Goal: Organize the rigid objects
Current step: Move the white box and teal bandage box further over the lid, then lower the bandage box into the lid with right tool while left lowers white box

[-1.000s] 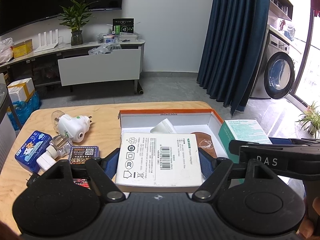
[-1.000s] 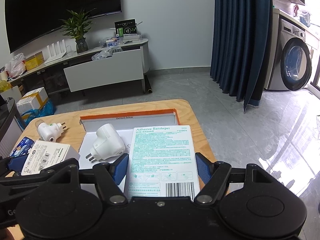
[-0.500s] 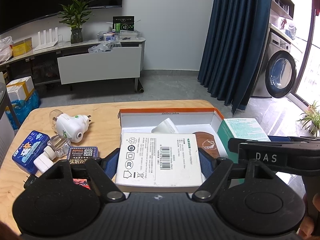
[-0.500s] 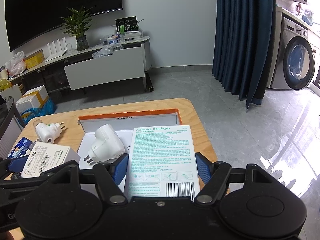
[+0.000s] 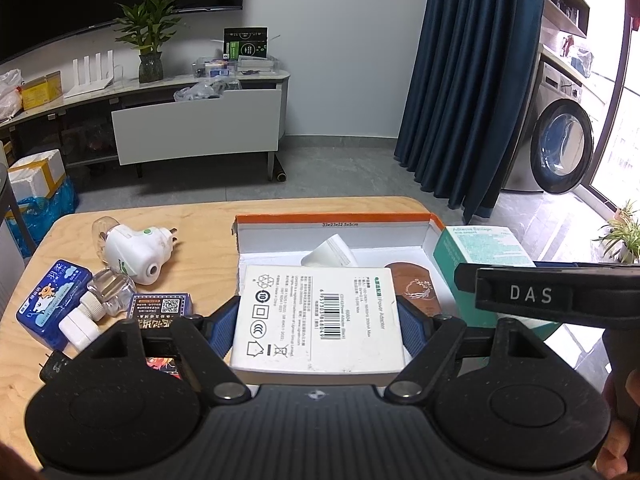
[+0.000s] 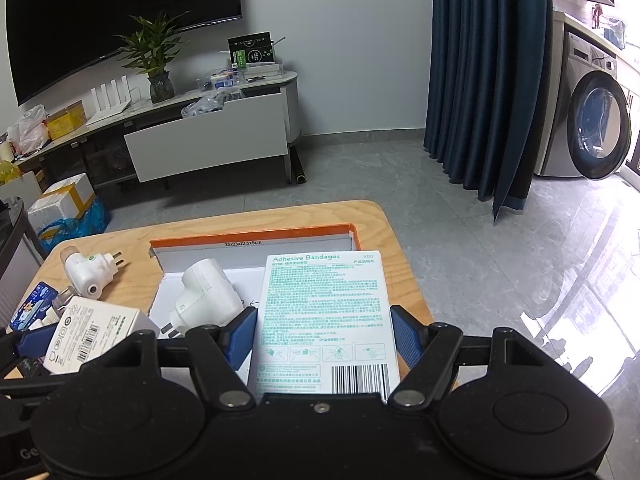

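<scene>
The left hand-held gripper (image 5: 316,322) is clamped on a white power adapter box (image 5: 316,316), its blue pads pressing the box's two long sides, and holds it over the near edge of the open orange-rimmed tray box (image 5: 336,224). The right hand-held gripper (image 6: 323,336) is clamped the same way on a teal and white adhesive bandages box (image 6: 326,320), which hangs over the right end of that tray. Both boxes appear lifted clear, not yet set down. Inside the tray a white plug adapter (image 6: 208,296) already lies toward the left, and the left wrist view shows a brown oval item (image 5: 414,288) on the tray floor nearer the right; what it is I cannot tell. So the sorting looks partly done: two things are in, two are in hand and about to go in. Left of the tray, several things wait on the wooden counter (image 5: 200,232): a white plug-in device (image 5: 134,250) with a clear bulb, a blue tin (image 5: 52,298), a small clear bottle (image 5: 108,290) and a dark card pack (image 5: 162,308). The counter is pale wood with rounded corners. Beyond it lies a grey tiled floor, a low white media cabinet (image 5: 196,124) under a large dark screen, a potted plant (image 5: 150,40), dark blue curtains (image 5: 476,80) and, far right, a washing machine (image 5: 560,140).
</scene>
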Tool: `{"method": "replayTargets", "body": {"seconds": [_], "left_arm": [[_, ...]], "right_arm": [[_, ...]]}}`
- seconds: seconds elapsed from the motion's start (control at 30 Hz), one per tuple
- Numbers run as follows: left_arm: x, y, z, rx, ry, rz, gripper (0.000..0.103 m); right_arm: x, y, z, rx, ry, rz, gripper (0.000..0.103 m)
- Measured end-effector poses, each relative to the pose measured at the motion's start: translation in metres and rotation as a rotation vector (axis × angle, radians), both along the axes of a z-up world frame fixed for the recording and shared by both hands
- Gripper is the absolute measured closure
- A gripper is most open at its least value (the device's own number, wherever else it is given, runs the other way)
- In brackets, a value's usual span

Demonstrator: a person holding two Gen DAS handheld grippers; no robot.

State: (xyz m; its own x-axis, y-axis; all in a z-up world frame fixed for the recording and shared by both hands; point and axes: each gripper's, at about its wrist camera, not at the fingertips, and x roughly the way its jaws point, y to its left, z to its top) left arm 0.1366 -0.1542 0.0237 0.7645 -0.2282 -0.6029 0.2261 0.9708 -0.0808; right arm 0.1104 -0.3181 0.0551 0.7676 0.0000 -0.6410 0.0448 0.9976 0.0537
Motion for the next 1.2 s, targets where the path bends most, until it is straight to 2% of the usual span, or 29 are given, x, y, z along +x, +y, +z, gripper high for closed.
{"method": "replayTargets", "body": {"seconds": [0.4, 0.47, 0.53, 0.6, 0.8, 0.83, 0.9, 1.0, 1.2], "left_arm": [[0.005, -0.001, -0.004, -0.005, 0.008, -0.010, 0.023], [0.006, -0.002, -0.005, -0.006, 0.012, -0.012, 0.023], [0.006, -0.003, -0.005, -0.010, 0.016, -0.020, 0.023], [0.006, -0.004, -0.006, -0.012, 0.017, -0.030, 0.023], [0.008, -0.009, -0.011, -0.029, 0.036, -0.065, 0.023], [0.008, -0.010, -0.011, -0.041, 0.044, -0.077, 0.023], [0.006, -0.011, -0.011, -0.058, 0.042, -0.089, 0.014], [0.000, -0.012, -0.008, -0.059, 0.027, -0.094, 0.008], [-0.008, -0.004, -0.001, -0.048, 0.010, -0.074, 0.007]], "right_arm": [[0.020, -0.005, -0.004, 0.025, 0.018, -0.002, 0.018], [0.025, -0.005, -0.004, 0.044, 0.005, 0.016, 0.020], [0.027, -0.004, -0.001, 0.055, -0.023, 0.029, 0.014], [0.026, -0.004, 0.003, 0.054, -0.044, 0.033, 0.014], [0.012, -0.013, 0.010, 0.067, -0.074, -0.004, 0.014], [0.010, -0.015, 0.011, 0.073, -0.074, -0.009, 0.014], [0.005, -0.017, 0.015, 0.081, -0.084, -0.018, 0.014], [-0.001, -0.019, 0.020, 0.087, -0.097, -0.021, 0.014], [-0.009, -0.011, 0.026, 0.086, -0.104, -0.002, 0.013]]}}
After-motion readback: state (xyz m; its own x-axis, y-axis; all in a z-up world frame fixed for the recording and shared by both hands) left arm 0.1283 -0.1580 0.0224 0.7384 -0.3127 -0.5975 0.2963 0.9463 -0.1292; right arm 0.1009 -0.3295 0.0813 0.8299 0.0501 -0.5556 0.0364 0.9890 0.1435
